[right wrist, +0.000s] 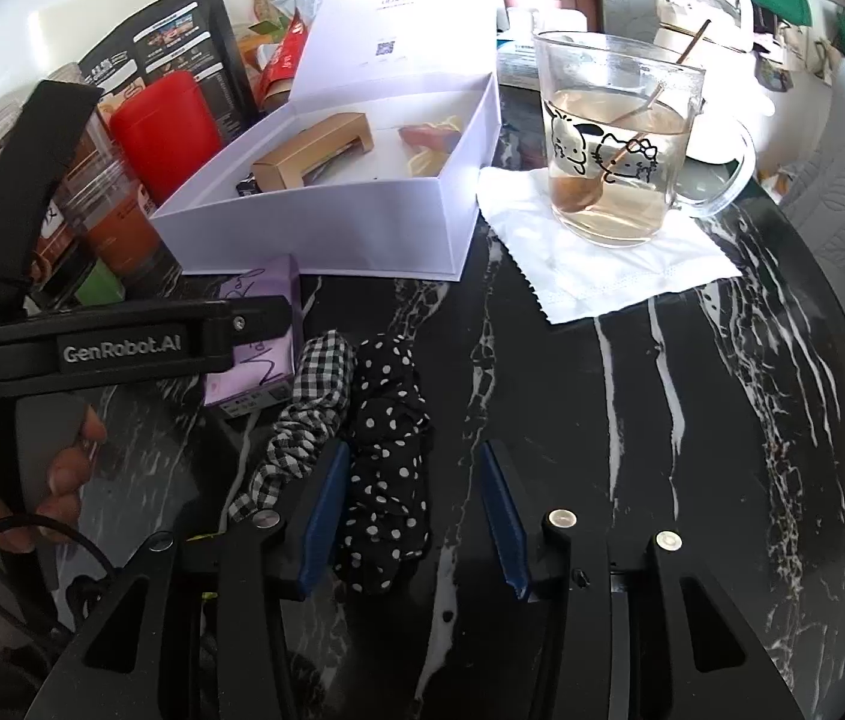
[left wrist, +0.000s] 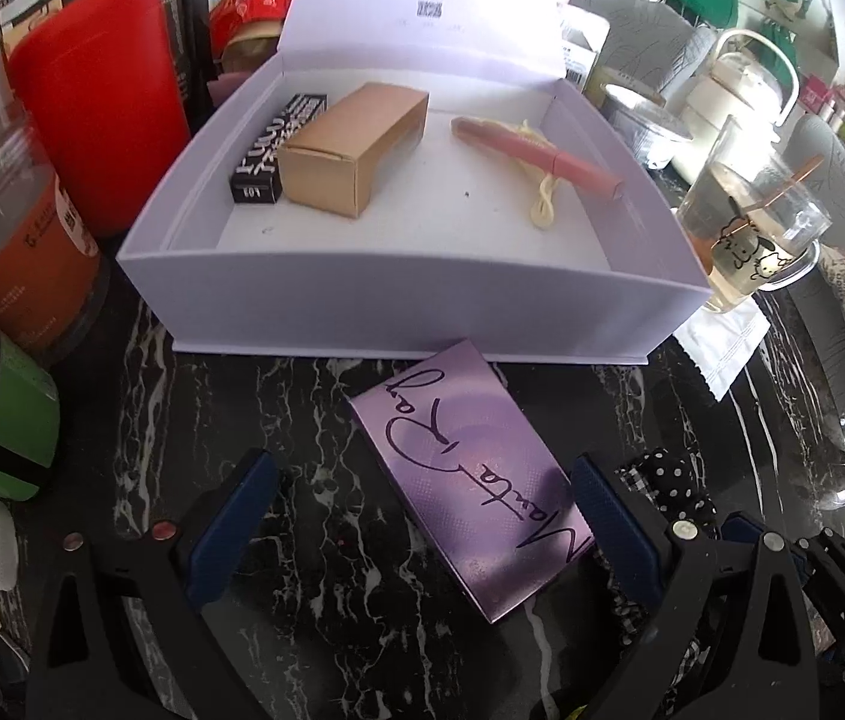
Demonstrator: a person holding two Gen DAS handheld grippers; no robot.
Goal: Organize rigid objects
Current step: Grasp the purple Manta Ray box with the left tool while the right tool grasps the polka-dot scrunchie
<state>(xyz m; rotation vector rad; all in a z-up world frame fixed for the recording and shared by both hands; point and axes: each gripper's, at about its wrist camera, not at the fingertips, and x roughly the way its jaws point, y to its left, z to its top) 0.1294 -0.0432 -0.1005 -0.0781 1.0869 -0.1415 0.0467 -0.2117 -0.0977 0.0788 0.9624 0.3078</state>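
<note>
A purple box [left wrist: 470, 480] with a handwritten-style logo lies on the black marble table in front of an open white gift box [left wrist: 410, 306]. My left gripper [left wrist: 422, 516] stands open around the purple box; its right pad touches the box's edge, the left pad is apart. Inside the gift box lie a kraft carton [left wrist: 350, 144], a black carton [left wrist: 278, 150], a pink tube [left wrist: 536, 150] and a cream hair tie [left wrist: 542, 204]. My right gripper [right wrist: 416, 510] is open around a polka-dot cloth scrunchie [right wrist: 386, 420]; only the left pad touches it. A checkered scrunchie [right wrist: 308, 408] lies beside it.
A glass mug [right wrist: 614, 138] with tea and a spoon stands on a white napkin [right wrist: 602, 264] right of the gift box. A red canister [left wrist: 98, 96], a plastic cup [left wrist: 20, 252] and a green jar [left wrist: 8, 420] crowd the left. A white kettle [left wrist: 740, 90] stands behind.
</note>
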